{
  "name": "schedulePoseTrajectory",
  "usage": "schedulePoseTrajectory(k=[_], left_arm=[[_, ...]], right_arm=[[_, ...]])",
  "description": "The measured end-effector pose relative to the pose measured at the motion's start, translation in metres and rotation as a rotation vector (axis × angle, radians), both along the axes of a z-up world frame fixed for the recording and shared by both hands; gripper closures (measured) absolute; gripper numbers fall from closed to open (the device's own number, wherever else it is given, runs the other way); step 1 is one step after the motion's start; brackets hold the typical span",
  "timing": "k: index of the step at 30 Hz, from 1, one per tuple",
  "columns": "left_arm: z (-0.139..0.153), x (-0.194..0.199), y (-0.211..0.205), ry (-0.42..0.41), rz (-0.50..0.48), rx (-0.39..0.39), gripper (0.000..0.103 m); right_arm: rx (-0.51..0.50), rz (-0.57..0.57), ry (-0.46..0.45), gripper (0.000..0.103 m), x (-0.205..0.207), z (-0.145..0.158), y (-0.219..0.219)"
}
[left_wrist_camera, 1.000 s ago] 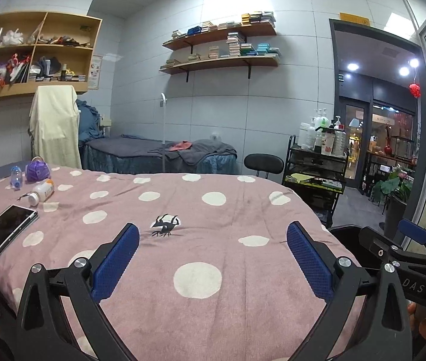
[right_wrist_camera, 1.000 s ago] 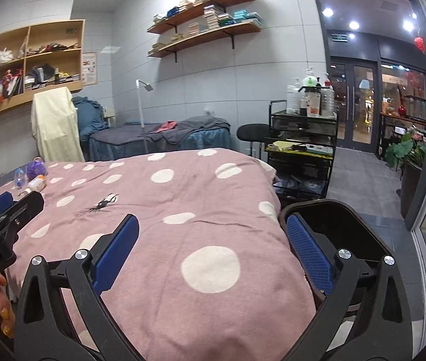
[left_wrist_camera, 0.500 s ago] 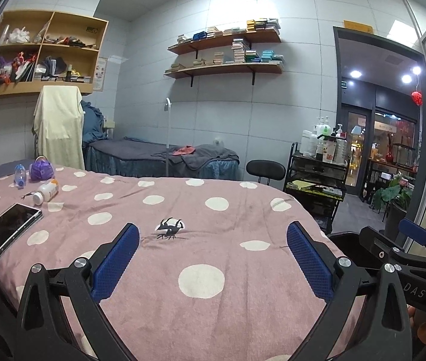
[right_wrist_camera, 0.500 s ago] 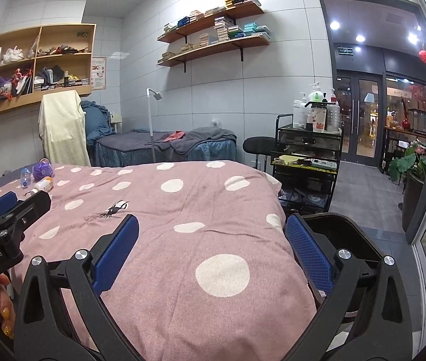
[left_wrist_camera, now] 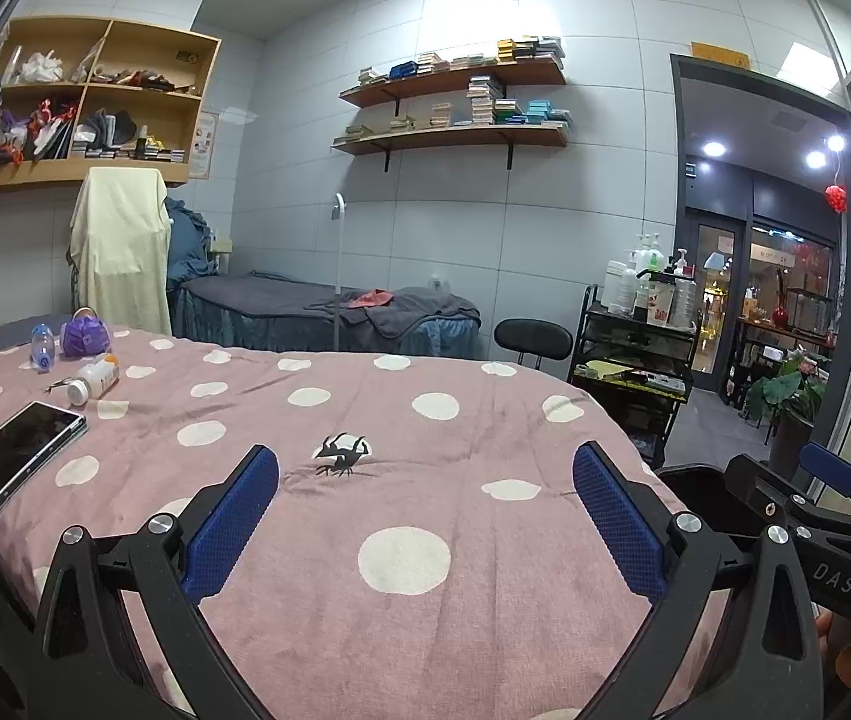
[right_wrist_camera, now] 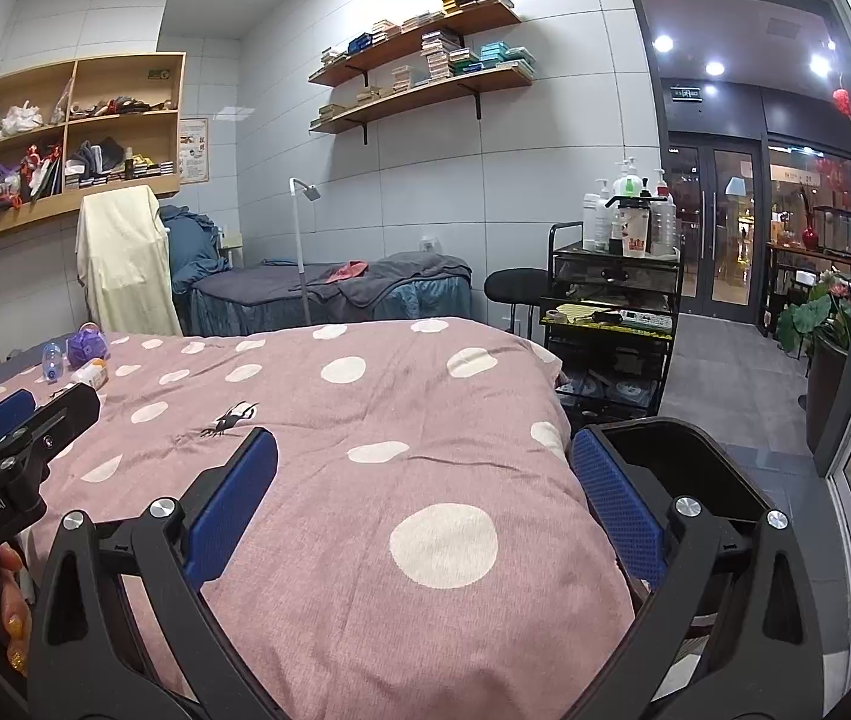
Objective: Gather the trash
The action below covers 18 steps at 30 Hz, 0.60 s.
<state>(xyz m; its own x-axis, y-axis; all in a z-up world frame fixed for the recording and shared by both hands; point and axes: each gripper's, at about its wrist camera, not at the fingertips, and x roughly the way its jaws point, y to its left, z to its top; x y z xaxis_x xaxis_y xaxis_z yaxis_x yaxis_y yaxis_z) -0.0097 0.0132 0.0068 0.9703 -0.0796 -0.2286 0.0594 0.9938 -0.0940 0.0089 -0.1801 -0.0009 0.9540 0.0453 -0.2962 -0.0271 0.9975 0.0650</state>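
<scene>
On the pink polka-dot bed cover (left_wrist_camera: 425, 420) lies a small black scrap shaped like a spider (left_wrist_camera: 342, 453), just beyond my left gripper (left_wrist_camera: 425, 480); it also shows in the right wrist view (right_wrist_camera: 229, 418). At the far left lie a white pill bottle (left_wrist_camera: 93, 380), a small clear water bottle (left_wrist_camera: 42, 347) and a purple crumpled wrapper (left_wrist_camera: 85, 336). A black bin (right_wrist_camera: 671, 462) stands at the bed's right edge, by my right gripper (right_wrist_camera: 425, 468). Both grippers are open and empty above the bed's near end.
A phone (left_wrist_camera: 17, 450) lies at the bed's left edge. A black trolley with bottles (right_wrist_camera: 611, 312) and a black stool (right_wrist_camera: 512, 291) stand right of the bed. A second bed with grey covers (left_wrist_camera: 329, 312) is behind. A doorway (right_wrist_camera: 755, 210) opens at right.
Both wrist views have tilted up and shifted slightly, so the bed and its objects sit lower in frame. Both grippers stay open and nothing on the bed has moved.
</scene>
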Motion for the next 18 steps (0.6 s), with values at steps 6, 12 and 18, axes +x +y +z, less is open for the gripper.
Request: schedulePoseTrajectory(k=[6, 12, 18], left_arm=[[0.0003, -0.0009, 0.0013, -0.001, 0.003, 0.000, 0.006], [0.0005, 0.0000, 0.0014, -0.001, 0.001, 0.000, 0.006], [0.0006, -0.0001, 0.0015, -0.001, 0.001, 0.000, 0.006]], right_arm=[[0.002, 0.000, 0.001, 0.006, -0.0002, 0.0001, -0.0010], [0.006, -0.002, 0.002, 0.006, -0.0001, -0.0006, -0.0020], [0.009, -0.004, 0.002, 0.006, -0.0003, -0.0017, -0.0024]])
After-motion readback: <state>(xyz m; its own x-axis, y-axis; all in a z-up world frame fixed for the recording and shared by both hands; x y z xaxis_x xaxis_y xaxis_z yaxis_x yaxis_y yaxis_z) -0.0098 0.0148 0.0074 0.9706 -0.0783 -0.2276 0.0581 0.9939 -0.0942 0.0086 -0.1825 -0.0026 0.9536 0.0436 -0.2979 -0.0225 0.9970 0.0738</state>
